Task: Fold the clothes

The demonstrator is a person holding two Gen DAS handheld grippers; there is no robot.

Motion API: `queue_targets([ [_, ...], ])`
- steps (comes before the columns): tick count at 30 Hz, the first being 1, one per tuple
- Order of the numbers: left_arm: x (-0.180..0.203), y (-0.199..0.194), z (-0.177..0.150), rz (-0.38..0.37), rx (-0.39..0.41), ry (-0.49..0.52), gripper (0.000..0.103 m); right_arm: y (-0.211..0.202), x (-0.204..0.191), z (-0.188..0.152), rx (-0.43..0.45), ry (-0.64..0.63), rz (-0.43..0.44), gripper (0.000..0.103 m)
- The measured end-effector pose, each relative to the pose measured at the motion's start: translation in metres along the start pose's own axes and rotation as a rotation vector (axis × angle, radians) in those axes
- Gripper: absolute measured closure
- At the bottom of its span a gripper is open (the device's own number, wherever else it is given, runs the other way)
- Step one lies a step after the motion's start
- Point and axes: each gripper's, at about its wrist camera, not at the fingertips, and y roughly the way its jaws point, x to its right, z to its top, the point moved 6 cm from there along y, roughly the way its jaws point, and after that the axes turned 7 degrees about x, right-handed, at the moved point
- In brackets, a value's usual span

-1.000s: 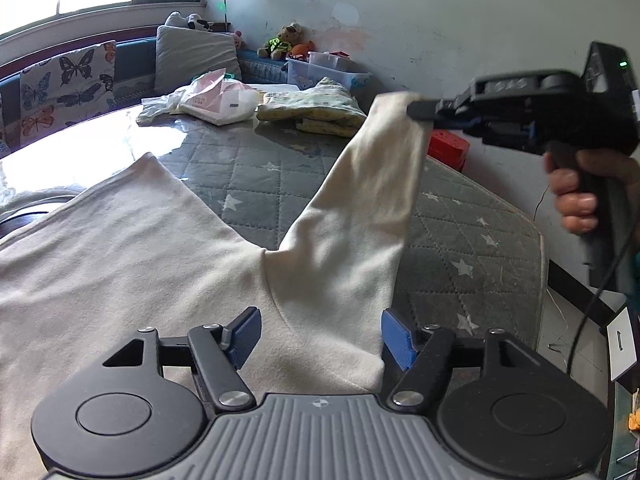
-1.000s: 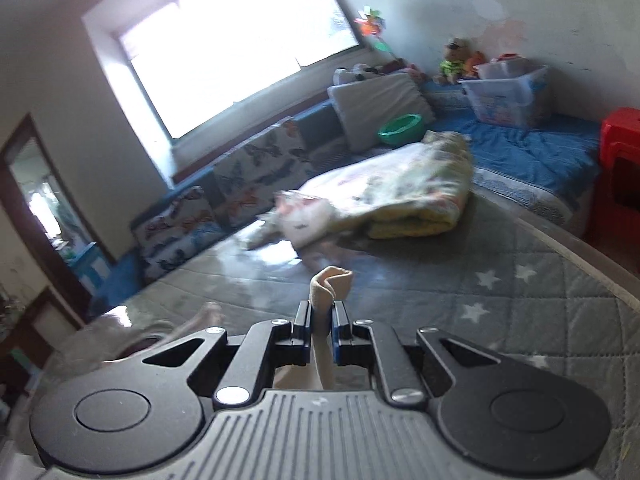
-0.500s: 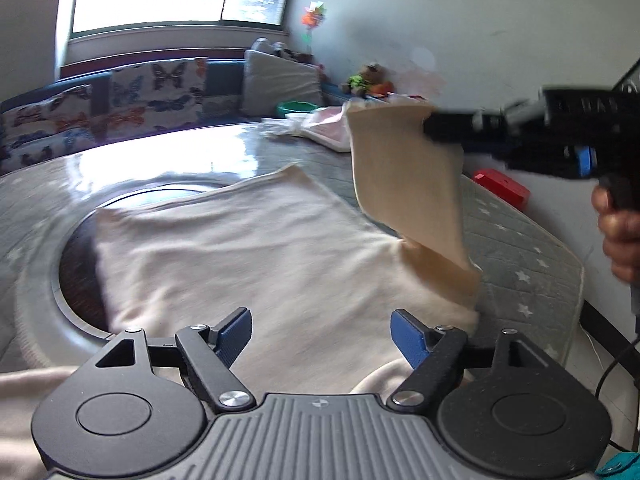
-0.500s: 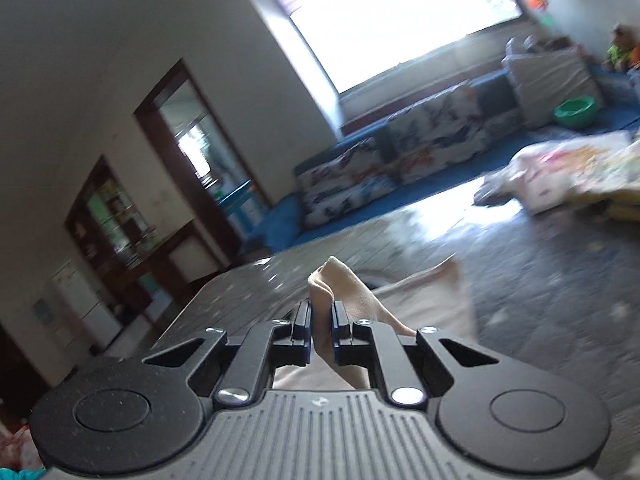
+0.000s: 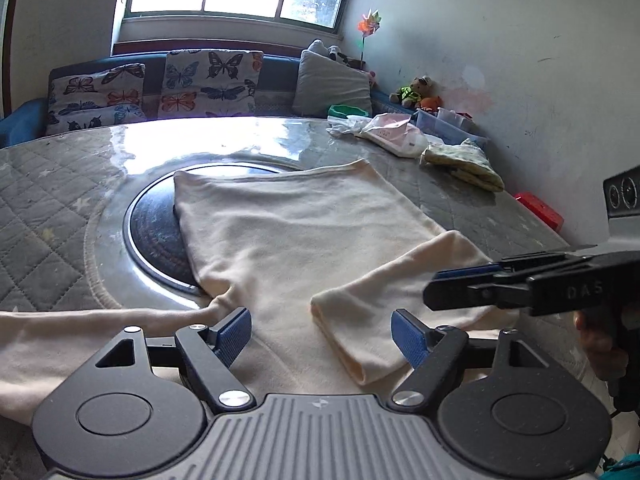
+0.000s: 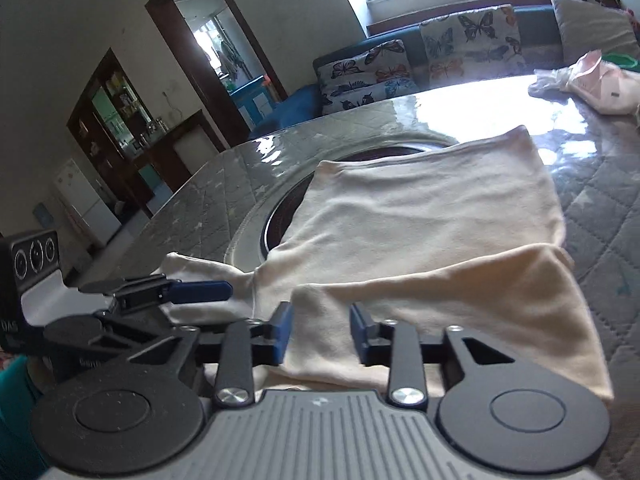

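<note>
Garment (image 5: 288, 232): spread on the table (image 5: 60, 200), centre of the left wrist frame, partly over the round inset (image 5: 152, 232) at its left.
Folded sleeve (image 5: 384, 312): lies on the garment's lower right part.
Other sleeve (image 5: 80, 328): trails to the lower left edge.
Left gripper (image 5: 320, 334): bottom centre, before the garment.
Right gripper (image 5: 436, 294): right edge, over the folded sleeve.
Sofa cushions (image 5: 208, 80): behind the table, upper left.
Small cloth pile (image 5: 464, 162): on the table, right, behind the garment.
</note>
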Motion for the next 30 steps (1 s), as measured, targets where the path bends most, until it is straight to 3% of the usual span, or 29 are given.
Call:
queue_targets([
  [1,0.003,0.001,0.002,-0.009,0.005,0.002,0.023,-0.005,0.003,0.002,0.003,-0.002,-0.013,0.052],
  [2,0.007,0.003,0.004,-0.019,0.009,0.008,0.023,-0.011,0.006,0.003,0.005,-0.005,-0.027,0.048],
  [7,0.021,0.024,0.004,-0.046,-0.019,0.026,0.027,-0.030,0.036,0.013,0.035,-0.077,-0.150,0.048],
  [11,0.022,0.046,0.001,-0.026,-0.055,0.021,0.035,-0.032,0.060,0.021,0.067,-0.058,-0.188,0.048],
  [17,0.009,0.057,-0.001,0.033,-0.072,-0.002,0.036,-0.024,0.093,0.017,0.075,-0.030,-0.302,0.051],
  [20,0.010,0.059,-0.002,0.033,-0.082,0.003,0.038,-0.030,0.102,0.008,0.063,0.016,-0.305,0.052],
  [25,0.009,0.060,-0.003,0.028,-0.080,0.010,0.074,-0.052,0.110,-0.008,0.049,0.096,-0.281,0.052],
  [30,0.007,0.056,0.003,0.017,-0.072,-0.022,0.087,-0.068,0.110,-0.019,0.048,0.129,-0.241,0.052],
])
